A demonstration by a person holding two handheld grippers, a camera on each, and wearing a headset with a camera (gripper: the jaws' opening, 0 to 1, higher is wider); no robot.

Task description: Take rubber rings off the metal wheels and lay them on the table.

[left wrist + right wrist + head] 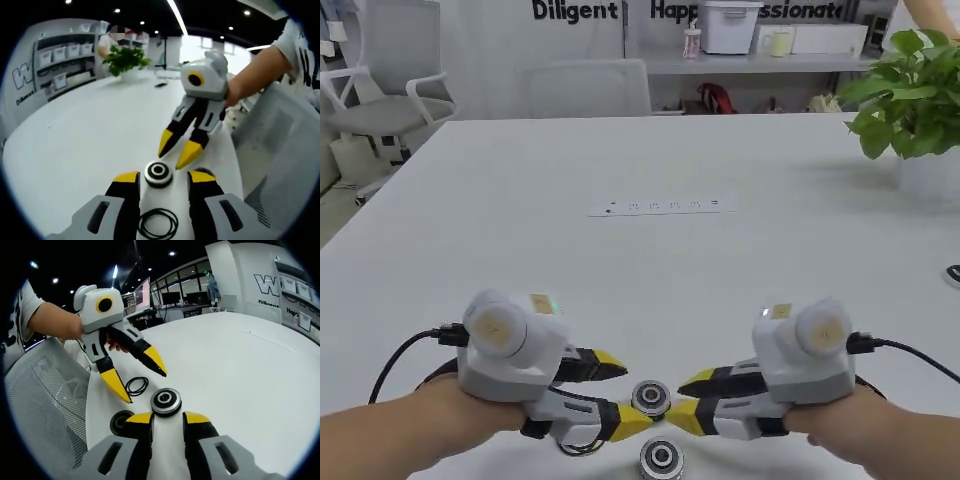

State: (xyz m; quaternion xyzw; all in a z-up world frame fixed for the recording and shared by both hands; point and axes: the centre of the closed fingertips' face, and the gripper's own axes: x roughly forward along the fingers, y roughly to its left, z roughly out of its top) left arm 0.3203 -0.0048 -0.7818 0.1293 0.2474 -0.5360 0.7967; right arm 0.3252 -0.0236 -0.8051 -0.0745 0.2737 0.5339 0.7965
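Note:
A small metal wheel (650, 397) with a dark rim stands on the white table (650, 270) near its front edge, between the two grippers' yellow tips. My left gripper (630, 393) is open, its tips either side of the wheel (158, 173) without gripping it. A loose black rubber ring (158, 223) lies flat on the table between its jaws. My right gripper (680, 400) is open too, its tips just short of the wheel (166, 402). A second wheel (661, 458) lies closer to me. The left gripper (146, 387) hangs above the loose ring (136, 385).
A potted green plant (910, 95) stands at the table's far right. A small strip of labels (660, 207) lies mid-table. Grey chairs (380, 90) and shelves are beyond the far edge. A mesh chair back (45, 405) is close behind the grippers.

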